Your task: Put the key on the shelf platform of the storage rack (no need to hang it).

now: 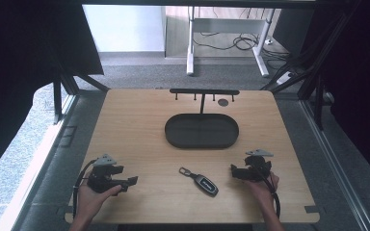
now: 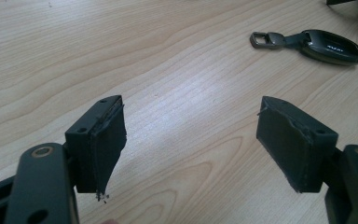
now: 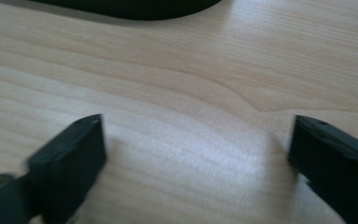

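Black car key fob (image 1: 203, 181) lies flat between both grippers, untouched. Left gripper (image 2: 191, 140) and right gripper (image 3: 198, 154) jaws stand apart, empty. Recommend approaching low and clamping the fob body squarely.

The table (image 1: 139, 144) is pale wood with wavy brown grain. Behind the key fob (image 1: 205, 184), which is dark grey with a silver rim and metal loop, sits a matt black tray (image 1: 176, 137). Both grippers, left (image 1: 130, 182) and right (image 1: 235, 171), are black.
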`<control>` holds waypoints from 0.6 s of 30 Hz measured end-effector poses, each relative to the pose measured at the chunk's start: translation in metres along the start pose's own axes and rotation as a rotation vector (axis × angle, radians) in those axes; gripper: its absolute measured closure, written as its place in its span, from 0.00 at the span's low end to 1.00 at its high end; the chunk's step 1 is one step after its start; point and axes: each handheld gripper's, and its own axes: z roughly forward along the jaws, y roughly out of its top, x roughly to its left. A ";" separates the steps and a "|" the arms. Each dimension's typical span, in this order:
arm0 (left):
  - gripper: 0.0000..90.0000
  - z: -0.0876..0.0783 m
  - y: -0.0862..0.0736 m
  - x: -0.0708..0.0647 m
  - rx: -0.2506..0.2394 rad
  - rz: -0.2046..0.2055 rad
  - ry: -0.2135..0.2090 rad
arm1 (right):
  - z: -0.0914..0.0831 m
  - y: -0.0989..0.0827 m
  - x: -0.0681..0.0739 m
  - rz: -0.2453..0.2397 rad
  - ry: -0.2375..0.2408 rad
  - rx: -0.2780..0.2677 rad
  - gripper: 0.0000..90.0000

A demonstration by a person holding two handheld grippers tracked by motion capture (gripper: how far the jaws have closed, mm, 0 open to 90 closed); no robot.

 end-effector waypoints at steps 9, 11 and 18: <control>0.27 0.000 0.002 -0.006 -0.005 0.012 -0.006 | -0.017 -0.007 -0.002 -0.044 0.132 -0.017 0.22; 0.27 0.000 0.002 -0.006 -0.003 0.016 -0.007 | -0.021 -0.007 -0.004 -0.045 0.147 -0.024 0.24; 0.27 -0.001 0.001 -0.003 -0.006 0.005 0.001 | -0.031 0.002 -0.002 -0.070 0.188 -0.046 0.27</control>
